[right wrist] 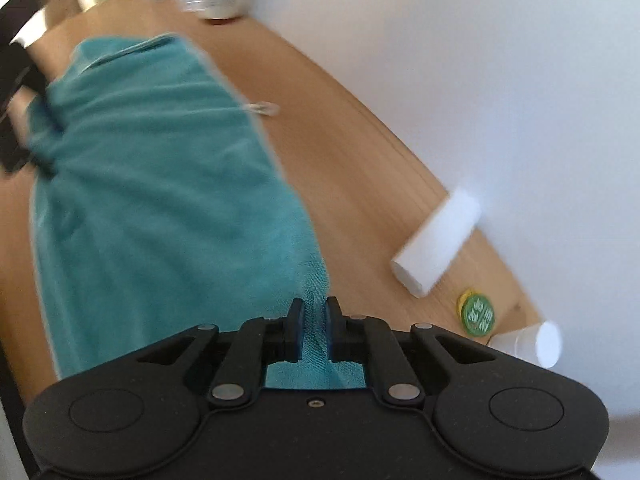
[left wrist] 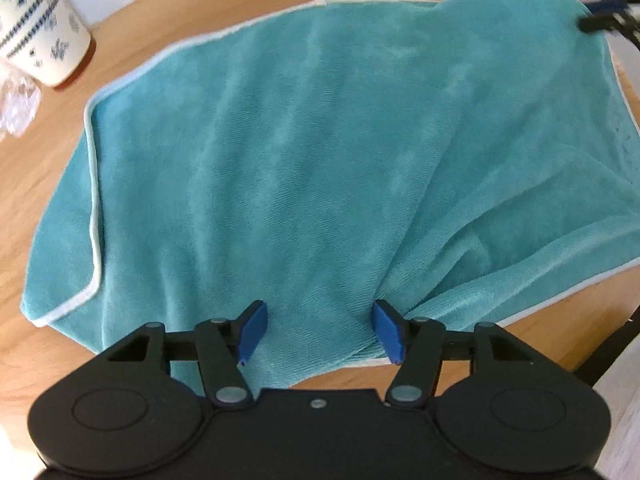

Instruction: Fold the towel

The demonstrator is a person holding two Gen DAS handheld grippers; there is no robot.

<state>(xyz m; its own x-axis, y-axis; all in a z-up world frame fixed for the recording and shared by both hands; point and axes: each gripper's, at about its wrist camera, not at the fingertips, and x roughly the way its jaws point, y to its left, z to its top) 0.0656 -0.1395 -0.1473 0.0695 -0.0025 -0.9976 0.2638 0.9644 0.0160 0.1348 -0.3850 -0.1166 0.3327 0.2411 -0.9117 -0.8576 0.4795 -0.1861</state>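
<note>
Two tongs: pinching a corner of the soft teal cloth towel (left wrist: 300, 140) with the right tongs (right wrist: 315, 328), holding the left tongs (left wrist: 320, 332) wide open over its near edge, towel spread ahead. Keep the pinch tight; match edges slowly.

the towel (left wrist: 304, 152) lies spread on the bench (left wrist: 52, 168), a cup (left wrist: 36, 28) off its far left corner, a roll (right wrist: 436, 242) beside its right edge.

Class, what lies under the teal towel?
The towel lies on the wooden table, bare around its edges. A lower towel layer shows at the left; anything else beneath is covered.
</note>
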